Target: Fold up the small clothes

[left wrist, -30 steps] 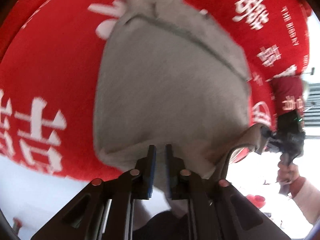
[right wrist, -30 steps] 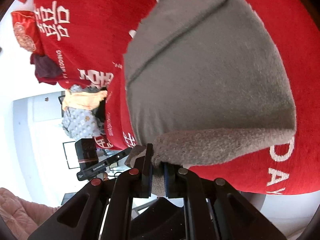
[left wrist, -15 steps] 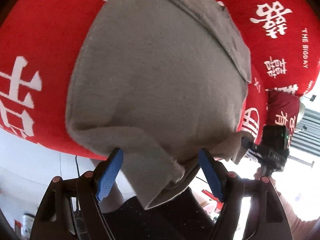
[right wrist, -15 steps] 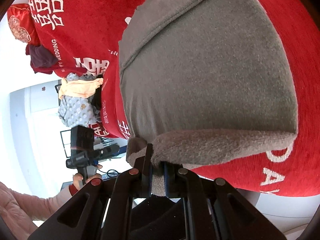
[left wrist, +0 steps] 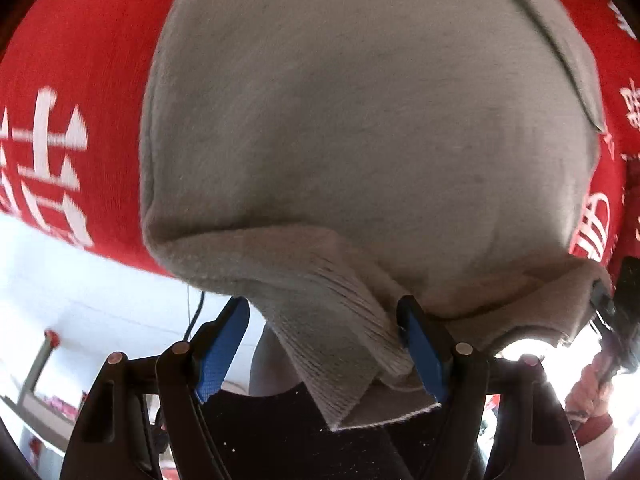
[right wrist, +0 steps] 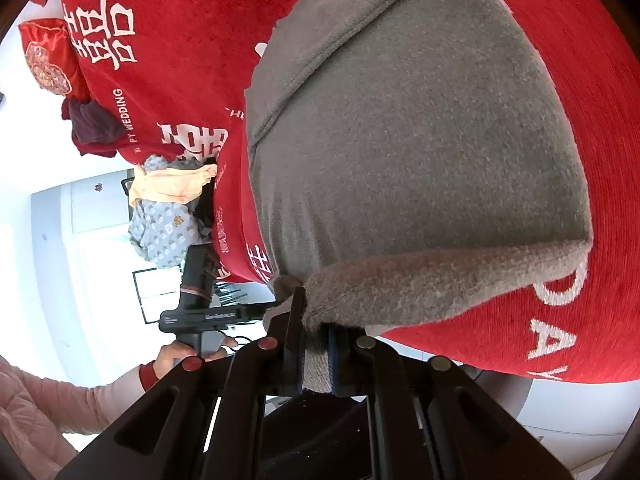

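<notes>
- My left tool [left wrist: 322, 354] stands with its blue pads apart, the ribbed cuff [left wrist: 340, 344] of the grey garment [left wrist: 360, 112] loose between them at 6 o'clock.
- The garment lies on the red cloth [left wrist: 80, 60], folded edge nearest me.
- My right tool [right wrist: 316, 354] is clamped on that edge.
- I judge we're mid-fold; next I'd tuck the cuff in.
</notes>
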Available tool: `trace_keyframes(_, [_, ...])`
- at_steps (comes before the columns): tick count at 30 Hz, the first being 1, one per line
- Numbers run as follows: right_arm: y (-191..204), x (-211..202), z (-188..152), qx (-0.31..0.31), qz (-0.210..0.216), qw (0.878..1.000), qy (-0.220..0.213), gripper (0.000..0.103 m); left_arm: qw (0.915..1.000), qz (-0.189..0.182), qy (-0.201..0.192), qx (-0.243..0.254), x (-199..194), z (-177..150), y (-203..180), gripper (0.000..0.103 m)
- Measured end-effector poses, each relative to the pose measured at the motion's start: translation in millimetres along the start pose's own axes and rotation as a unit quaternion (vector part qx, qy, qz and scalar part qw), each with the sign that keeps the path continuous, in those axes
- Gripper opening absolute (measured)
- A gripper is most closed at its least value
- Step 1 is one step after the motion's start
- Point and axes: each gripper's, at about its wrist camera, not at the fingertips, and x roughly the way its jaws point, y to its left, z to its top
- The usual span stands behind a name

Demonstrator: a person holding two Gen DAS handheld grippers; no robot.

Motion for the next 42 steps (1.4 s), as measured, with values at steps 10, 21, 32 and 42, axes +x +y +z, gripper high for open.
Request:
trace_keyframes(10, [7.5, -1.9, 2.9, -0.006, -0.002, 1.000, 0.004, 0.009, 0.9962, -0.054, -0.067, 0.016, -12.9, -14.1, 6.4, 0.008])
trace_keyframes(21, [42.6, -41.4, 34.4, -0.027, 0.029, 0.997, -0.061, 0.009, 0.9566, -0.209, -0.203, 0.012, -105.2, 5.1, 27.7, 0.008])
trace_keyframes(32, [89.6, -81.5, 145.0, -0.071, 0.033, 0.990, -0.116, 0.009, 0.9189, -0.258, -0.299, 0.004, -191.4, 114.1, 3.4, 0.008])
trace_keyframes(42, [38.1, -58.3, 266.0, 0.002, -0.012, 0.990, -0.137, 0.009, 0.9314, -0.224, -0.286, -0.023, -167.0, 223.8, -20.2, 0.008])
